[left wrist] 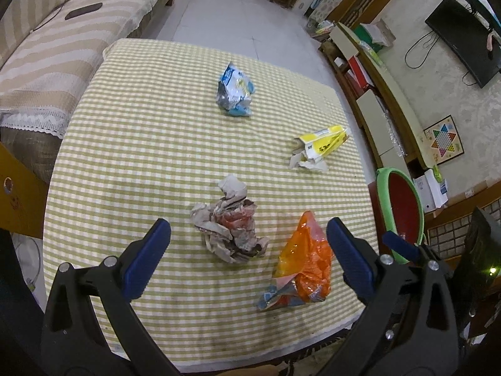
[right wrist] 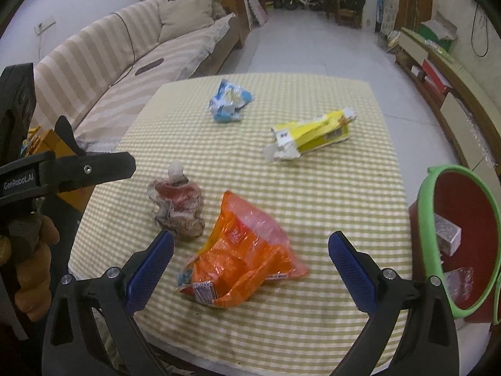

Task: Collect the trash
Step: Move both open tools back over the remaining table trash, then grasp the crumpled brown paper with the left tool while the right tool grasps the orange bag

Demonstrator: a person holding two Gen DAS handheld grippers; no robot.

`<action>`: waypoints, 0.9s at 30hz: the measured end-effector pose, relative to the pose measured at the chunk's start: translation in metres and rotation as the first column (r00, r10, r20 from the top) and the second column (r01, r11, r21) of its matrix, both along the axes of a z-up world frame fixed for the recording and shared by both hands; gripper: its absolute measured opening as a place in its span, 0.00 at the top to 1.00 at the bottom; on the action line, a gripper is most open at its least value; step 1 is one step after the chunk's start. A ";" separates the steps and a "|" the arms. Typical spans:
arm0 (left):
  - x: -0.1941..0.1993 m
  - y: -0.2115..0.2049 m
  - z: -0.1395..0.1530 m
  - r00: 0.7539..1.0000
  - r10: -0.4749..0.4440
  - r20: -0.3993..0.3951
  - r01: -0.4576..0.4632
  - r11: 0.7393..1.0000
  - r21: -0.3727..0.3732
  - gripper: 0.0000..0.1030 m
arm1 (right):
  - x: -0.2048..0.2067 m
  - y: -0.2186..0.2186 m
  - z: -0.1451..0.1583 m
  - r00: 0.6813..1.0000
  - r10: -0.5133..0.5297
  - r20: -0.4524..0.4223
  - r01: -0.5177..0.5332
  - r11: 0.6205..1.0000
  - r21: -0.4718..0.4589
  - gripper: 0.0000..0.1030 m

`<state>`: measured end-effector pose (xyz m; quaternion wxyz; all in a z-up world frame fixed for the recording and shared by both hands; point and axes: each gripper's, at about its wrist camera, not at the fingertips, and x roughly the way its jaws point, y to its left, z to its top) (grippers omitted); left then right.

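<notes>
Near table point(right wrist: 360, 329) front edge — both claws spread, empty; orange bag point(right wrist: 244, 257) between right claw point(right wrist: 250, 250) pads.

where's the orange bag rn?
Orange bag lies on the checked table, near edge, centred ahead of the open right gripper, right of the crumpled paper wad.

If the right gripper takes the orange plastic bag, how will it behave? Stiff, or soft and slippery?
The orange bag looks thin, crinkled and glossy, so it will probably collapse between the fingers and may slip. It seems nearly empty, so likely very light. The right gripper is open around it, above the checked tablecloth.
</notes>
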<state>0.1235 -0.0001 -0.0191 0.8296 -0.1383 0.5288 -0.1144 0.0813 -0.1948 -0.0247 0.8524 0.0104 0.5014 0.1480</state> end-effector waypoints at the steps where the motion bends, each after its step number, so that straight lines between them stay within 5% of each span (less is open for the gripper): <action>1: 0.001 -0.001 -0.003 1.000 -0.004 -0.008 0.004 1.000 0.002 0.05 | 0.000 0.001 -0.003 1.000 0.005 -0.010 -0.005 1.000 0.003 0.07; 23: 0.030 -0.015 -0.065 0.990 -0.059 -0.124 0.067 0.996 0.055 0.06 | 0.026 0.018 -0.063 0.985 0.055 -0.165 -0.054 0.999 0.008 0.13; 27: 0.032 -0.016 -0.074 0.988 -0.061 -0.144 0.071 0.995 0.069 0.18 | 0.030 0.020 -0.068 0.983 0.062 -0.172 -0.061 0.998 0.011 0.18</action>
